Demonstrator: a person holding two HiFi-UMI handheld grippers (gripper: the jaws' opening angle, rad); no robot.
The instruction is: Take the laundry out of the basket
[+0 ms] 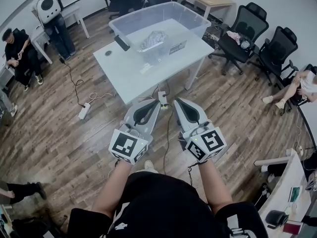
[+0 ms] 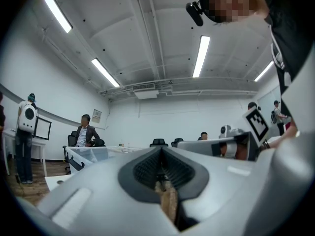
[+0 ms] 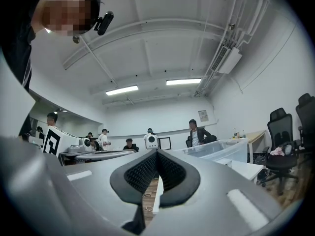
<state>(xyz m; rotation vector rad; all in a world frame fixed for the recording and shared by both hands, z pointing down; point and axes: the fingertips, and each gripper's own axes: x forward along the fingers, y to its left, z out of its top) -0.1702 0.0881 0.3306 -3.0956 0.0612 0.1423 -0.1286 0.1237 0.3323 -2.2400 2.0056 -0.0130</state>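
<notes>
A clear plastic basket [image 1: 198,21] stands on a white table [image 1: 124,71] ahead of me. A crumpled grey and white piece of laundry [image 1: 152,39] lies inside it. My left gripper [image 1: 157,103] and my right gripper [image 1: 177,101] are held side by side over the wooden floor, short of the table's near edge, pointing level toward it. Both are shut with nothing between the jaws. In the left gripper view the left gripper [image 2: 161,150] is closed and the basket [image 2: 91,154] shows at the left. From the right gripper [image 3: 156,152], the basket [image 3: 221,149] appears at the right.
A black flat device [image 1: 122,42] and a paper label [image 1: 177,47] lie on the table by the basket. Power strips [image 1: 83,111] with cables lie on the floor near the table. Black office chairs [image 1: 242,31] stand at the right. A seated person [image 1: 20,53] is at the left.
</notes>
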